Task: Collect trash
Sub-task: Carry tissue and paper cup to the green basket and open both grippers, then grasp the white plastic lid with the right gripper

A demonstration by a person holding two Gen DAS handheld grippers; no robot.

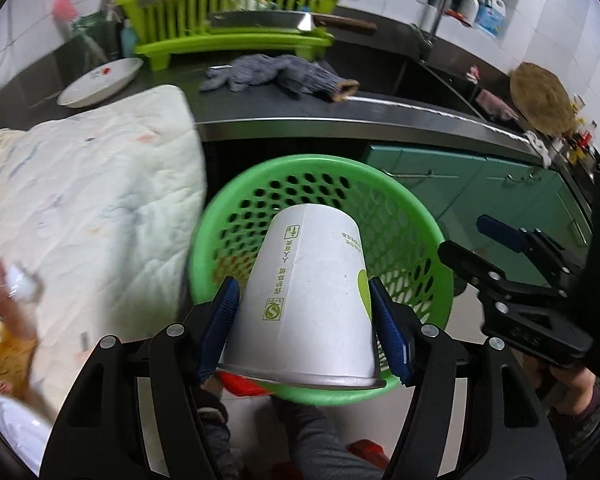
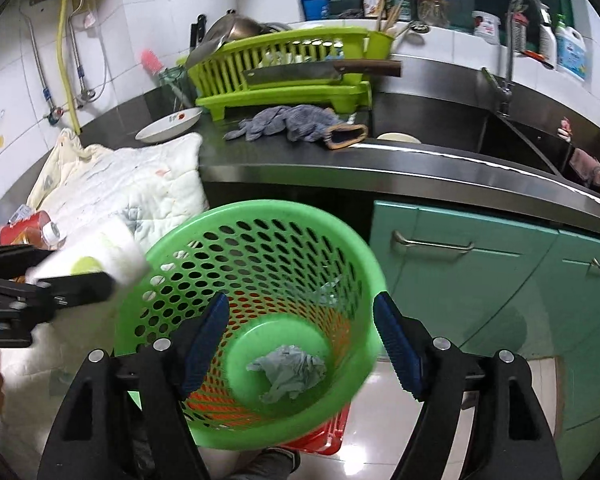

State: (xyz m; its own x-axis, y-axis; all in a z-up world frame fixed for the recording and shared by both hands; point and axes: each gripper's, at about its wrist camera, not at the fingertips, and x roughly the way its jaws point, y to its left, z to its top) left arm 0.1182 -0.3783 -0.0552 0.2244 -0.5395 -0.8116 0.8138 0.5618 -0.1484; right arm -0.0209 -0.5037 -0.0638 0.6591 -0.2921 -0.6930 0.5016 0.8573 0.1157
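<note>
Clamping a white paper cup above the green perforated basket, left gripper, right gripper spread wide over crumpled tissue inside, dark steel desk beyond with quilted cloth, grey glove, lime dish rack, teal cabinets, white tiled wall.

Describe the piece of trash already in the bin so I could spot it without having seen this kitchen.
Find the steel counter with teal cabinets below; in front of it stands a green perforated basket. On its solid bottom lies a crumpled grey-blue tissue, the only loose wad inside, unlike the white paper cup held in the left claw above the rim.
</note>
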